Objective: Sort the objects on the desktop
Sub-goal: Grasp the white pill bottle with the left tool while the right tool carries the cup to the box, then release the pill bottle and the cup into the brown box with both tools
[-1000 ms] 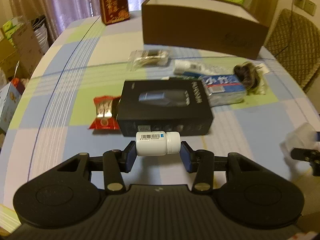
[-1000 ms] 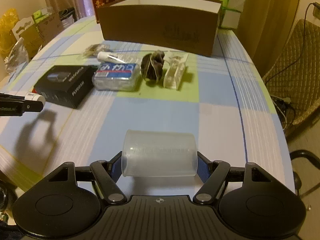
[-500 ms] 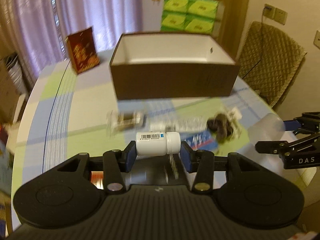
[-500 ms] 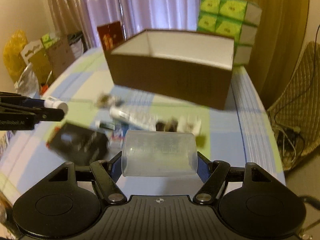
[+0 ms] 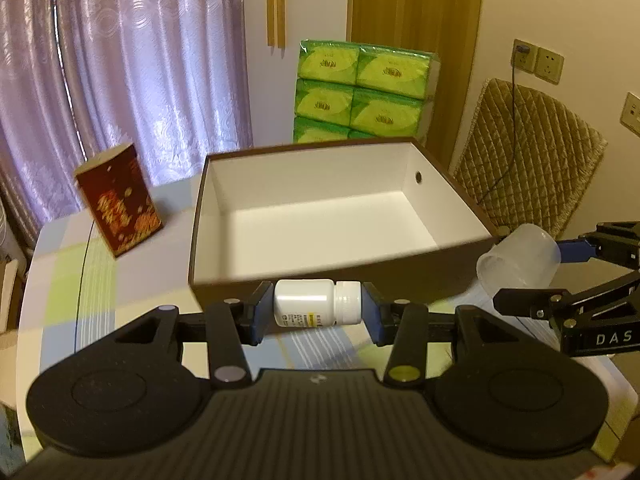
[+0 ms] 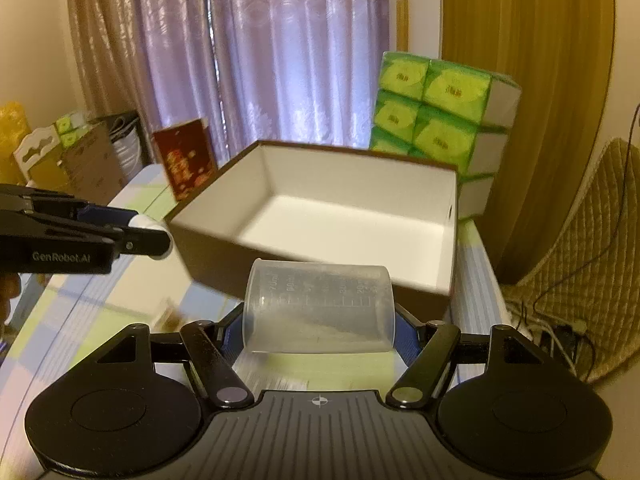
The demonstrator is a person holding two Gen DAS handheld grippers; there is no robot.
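My left gripper (image 5: 316, 308) is shut on a white pill bottle (image 5: 308, 306) lying sideways, cap to the right, just in front of the near wall of the brown box (image 5: 320, 276). The box is open-topped with a bare white inside. My right gripper (image 6: 320, 312) is shut on a clear plastic measuring cup (image 6: 320, 306) held sideways, also before the box (image 6: 224, 264). From the left wrist view the cup (image 5: 520, 258) and right gripper (image 5: 536, 276) hang at the box's right corner. In the right wrist view the left gripper (image 6: 148, 232) appears at far left.
A dark red patterned carton (image 5: 120, 204) stands left of the box on the checked tablecloth (image 5: 64, 280). A stack of green tissue packs (image 5: 360, 92) rises behind the box. A quilted chair (image 5: 532, 160) is at the right, purple curtains (image 5: 132, 60) behind.
Both grippers have lifted off the table and moved forward to the box with the bottle and cup still held. The bottle has rolled, its barcode no longer on top.
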